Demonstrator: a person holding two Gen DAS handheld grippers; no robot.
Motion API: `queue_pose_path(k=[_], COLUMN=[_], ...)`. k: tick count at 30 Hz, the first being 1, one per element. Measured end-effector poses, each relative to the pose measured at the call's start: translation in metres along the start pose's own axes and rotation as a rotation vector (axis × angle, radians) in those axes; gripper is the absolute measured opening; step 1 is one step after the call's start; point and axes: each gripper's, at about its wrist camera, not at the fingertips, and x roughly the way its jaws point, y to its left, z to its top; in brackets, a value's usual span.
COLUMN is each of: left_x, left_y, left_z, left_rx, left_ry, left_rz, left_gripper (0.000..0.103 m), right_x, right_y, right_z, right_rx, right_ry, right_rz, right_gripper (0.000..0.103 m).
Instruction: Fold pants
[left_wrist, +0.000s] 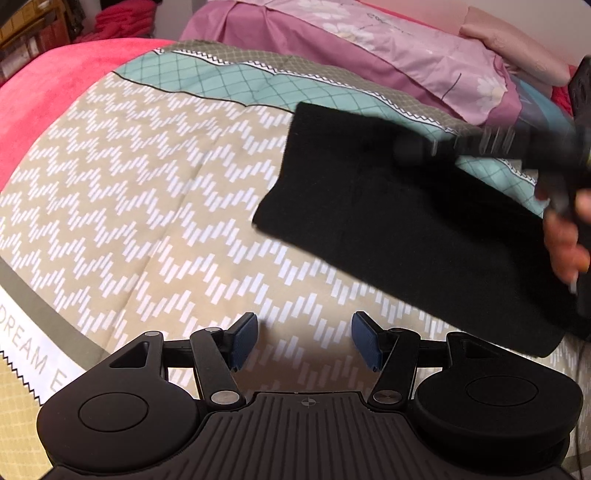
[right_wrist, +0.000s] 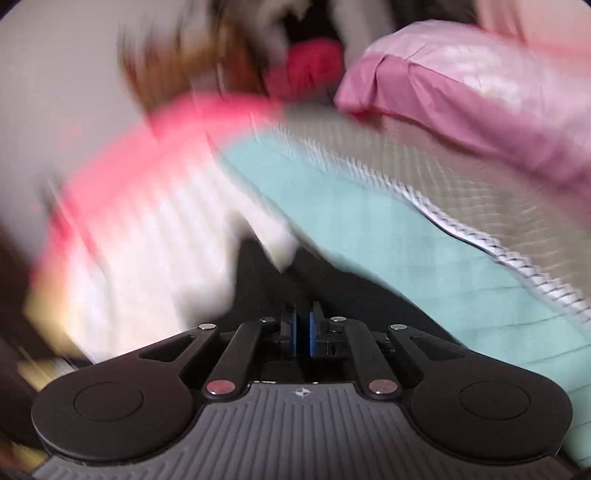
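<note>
Hovering with its two blue-padded fingers spread wide, the left gripper (left_wrist: 303, 341) holds nothing, its jaws framing only the bedspread (left_wrist: 155, 192) beneath them. Ahead of it and off to its right side lie the black pants (left_wrist: 417, 236), already doubled into a flat dark rectangle whose near corner ends just beyond the gripper's right finger without touching it. Across the far part of that rectangle reaches the right gripper (left_wrist: 410, 147), blurred in the left wrist view, carried by a hand (left_wrist: 565, 236) at the frame's right edge; whether its tip touches the cloth cannot be told from there. Seen from its own camera, the right gripper (right_wrist: 303, 332) has its blue pads pressed nearly together with black fabric directly ahead of and below the fingertips, but heavy motion blur hides whether any cloth is actually pinched between them. Farther out from both tools, the beige zigzag pattern of the bedspread gives way to a teal diamond-checked band, then a grey one edged in white. Beyond that band sits a pink and mauve pillow (left_wrist: 373, 48) with a pale flower print, and to the left gripper's far left a coral-red blanket (left_wrist: 62, 81) covers the edge of the bed.
</note>
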Motion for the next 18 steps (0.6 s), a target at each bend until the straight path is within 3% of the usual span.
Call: queue_pose_path(k=[1,3,4,5,6,8,13,18], left_x=[0.001,0.003,0.002,0.002,0.001,0.0,0.011,0.047], left_y=[0.001,-0.001,-0.003,-0.006,-0.01,-0.018,-0.055,-0.087], left_z=[0.002,0.009,0.014,0.02,0.027,0.04,0.074,0.092], left_rx=[-0.004,-0.002,0.003,0.014,0.025,0.05,0.152,0.221], left_ry=[0.0,-0.001,-0.009,-0.023,-0.039,-0.066,-0.111,-0.081], left_rz=[-0.004,-0.013,-0.012,-0.013,-0.019,-0.031,-0.056,-0.055], left_gripper=[0.103,0.103,0.103,0.103,0.103,0.103,0.103,0.103], right_x=[0.004,0.02,0.018,0.009,-0.005,-0.042,-0.131,-0.198], right_y=[-0.008,-0.019,-0.022,-0.023,-0.023,-0.019,-0.031,-0.063], right_z=[0.005,0.006,0.003,0.0,-0.002,-0.01,-0.044,-0.092], right_rx=[0.014,0.005,0.024,0.051,0.075,0.092,0.087,-0.019], right_ry=[0.003,0.094,0.099,0.073,0.034,-0.063,-0.125,-0.034], right_rz=[-0.063,-0.2,-0.182,-0.156,-0.136,-0.139,-0.245,-0.525], right_gripper=[0.008,0.016,0.019,0.036,0.062,0.076,0.074,0.074])
